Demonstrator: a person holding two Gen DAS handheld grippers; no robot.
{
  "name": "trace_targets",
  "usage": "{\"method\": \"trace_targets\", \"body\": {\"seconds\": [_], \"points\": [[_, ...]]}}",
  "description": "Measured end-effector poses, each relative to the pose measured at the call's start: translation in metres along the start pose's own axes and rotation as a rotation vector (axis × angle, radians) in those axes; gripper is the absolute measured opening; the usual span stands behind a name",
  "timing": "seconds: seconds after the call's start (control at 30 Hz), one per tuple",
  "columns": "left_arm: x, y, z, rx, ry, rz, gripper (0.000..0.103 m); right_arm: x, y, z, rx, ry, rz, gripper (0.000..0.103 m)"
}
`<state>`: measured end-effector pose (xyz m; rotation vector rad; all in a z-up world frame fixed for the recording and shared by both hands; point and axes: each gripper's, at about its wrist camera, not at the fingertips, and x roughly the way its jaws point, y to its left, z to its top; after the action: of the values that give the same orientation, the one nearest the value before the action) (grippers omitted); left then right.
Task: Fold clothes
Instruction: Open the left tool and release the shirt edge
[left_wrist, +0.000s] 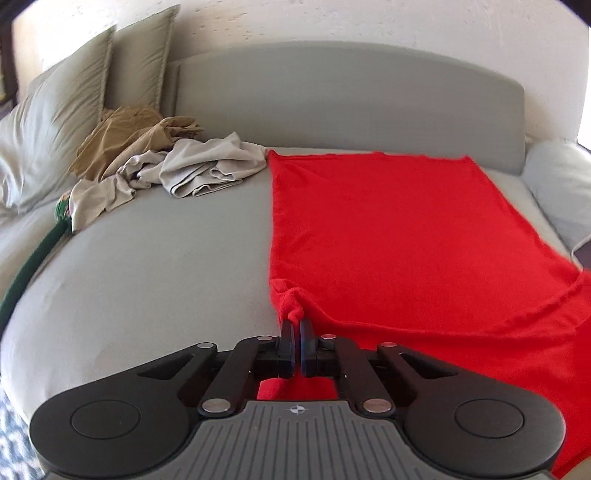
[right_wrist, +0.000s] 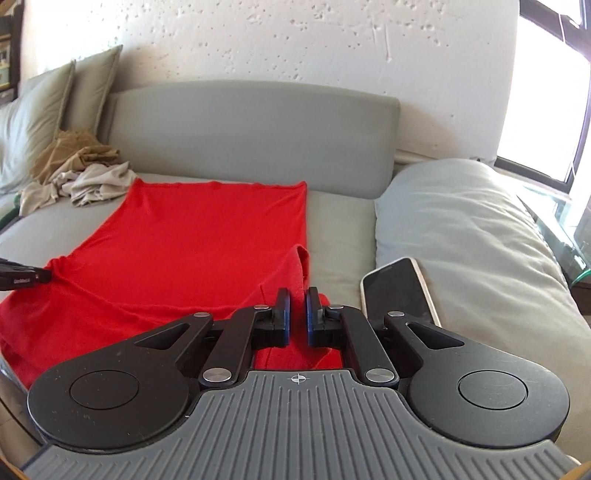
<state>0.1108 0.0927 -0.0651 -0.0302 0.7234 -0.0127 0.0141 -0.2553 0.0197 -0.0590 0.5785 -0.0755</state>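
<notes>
A red garment (left_wrist: 388, 229) lies spread flat on the grey bed (left_wrist: 166, 266). In the left wrist view my left gripper (left_wrist: 297, 323) is shut on the garment's near left corner, and the cloth bunches up at its fingertips. In the right wrist view the same red garment (right_wrist: 207, 229) stretches away from me. My right gripper (right_wrist: 297, 295) is shut on its near right corner, where a fold of cloth stands up just past the pads. The left gripper (right_wrist: 47, 275) shows at the left edge, pinching the other corner.
A pile of beige and tan clothes (left_wrist: 166, 162) sits at the back left near two pillows (left_wrist: 55, 122). A phone (right_wrist: 400, 291) lies just right of my right gripper, against a grey cushion (right_wrist: 461, 229). A grey headboard (left_wrist: 351, 103) backs the bed. A green cloth (left_wrist: 33, 258) lies at the left edge.
</notes>
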Motion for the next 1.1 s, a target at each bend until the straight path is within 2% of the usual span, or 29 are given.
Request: {"method": "trace_targets", "body": {"seconds": [0.1,0.17,0.23,0.4,0.47,0.5,0.57,0.6,0.63,0.7,0.77,0.8,0.83,0.87,0.93,0.97,1.0,1.03,1.07,1.1], "points": [[-0.002,0.02,0.002,-0.13,-0.015,-0.011,0.002,-0.004,-0.003,0.01,0.033,-0.062,-0.018,0.007],[0.002,0.023,0.002,-0.153,0.006,-0.021,0.002,-0.002,-0.001,0.014,0.034,-0.085,-0.035,0.007],[0.008,0.024,0.002,-0.163,0.027,-0.027,0.002,0.012,0.002,0.015,0.031,-0.052,-0.044,0.007],[0.013,0.031,0.004,-0.211,0.037,-0.01,0.004,0.061,-0.012,-0.003,0.172,0.101,-0.047,0.007],[0.013,0.037,0.005,-0.232,0.018,0.044,0.004,0.075,-0.016,-0.011,0.174,0.147,-0.081,0.008],[0.013,0.04,0.006,-0.251,0.009,0.069,0.004,0.083,-0.018,-0.015,0.175,0.177,-0.1,0.011],[0.01,0.051,0.005,-0.325,-0.008,0.066,0.005,0.091,-0.026,-0.021,0.199,0.238,-0.131,0.016],[0.006,0.056,0.003,-0.362,-0.024,0.049,0.01,0.092,-0.031,-0.024,0.218,0.256,-0.144,0.026],[0.001,0.061,0.001,-0.399,-0.041,0.03,0.014,0.088,-0.036,-0.027,0.237,0.249,-0.148,0.035],[-0.009,0.071,-0.003,-0.473,-0.076,-0.01,0.021,0.076,-0.041,-0.029,0.245,0.222,-0.147,0.036],[-0.01,0.071,-0.006,-0.485,-0.045,-0.1,0.027,0.063,-0.045,-0.031,0.258,0.189,-0.082,0.038],[-0.008,0.067,-0.008,-0.468,-0.012,-0.116,0.033,0.056,-0.048,-0.033,0.267,0.167,-0.038,0.045],[-0.005,0.062,-0.01,-0.445,0.025,-0.124,0.038,0.052,-0.049,-0.036,0.269,0.141,0.012,0.051],[-0.003,0.057,-0.012,-0.423,0.062,-0.132,0.044,0.05,-0.048,-0.039,0.264,0.113,0.069,0.051],[-0.003,0.046,-0.014,-0.343,0.061,-0.101,0.044,0.046,-0.046,-0.046,0.252,0.058,0.184,0.051],[-0.003,0.041,-0.014,-0.304,0.062,-0.085,0.044,0.047,-0.041,-0.047,0.248,0.044,0.237,0.051],[-0.002,0.037,-0.014,-0.276,0.063,-0.081,0.04,0.047,-0.037,-0.049,0.242,0.032,0.286,0.05],[-0.001,0.034,-0.014,-0.25,0.064,-0.081,0.037,0.05,-0.031,-0.049,0.224,0.035,0.308,0.049],[0.0,0.031,-0.015,-0.225,0.064,-0.081,0.001,0.053,-0.024,-0.049,0.194,0.042,0.322,0.048],[-0.003,0.028,-0.016,-0.197,0.049,-0.066,0.002,0.058,-0.018,-0.049,0.166,0.059,0.32,0.048]]}}
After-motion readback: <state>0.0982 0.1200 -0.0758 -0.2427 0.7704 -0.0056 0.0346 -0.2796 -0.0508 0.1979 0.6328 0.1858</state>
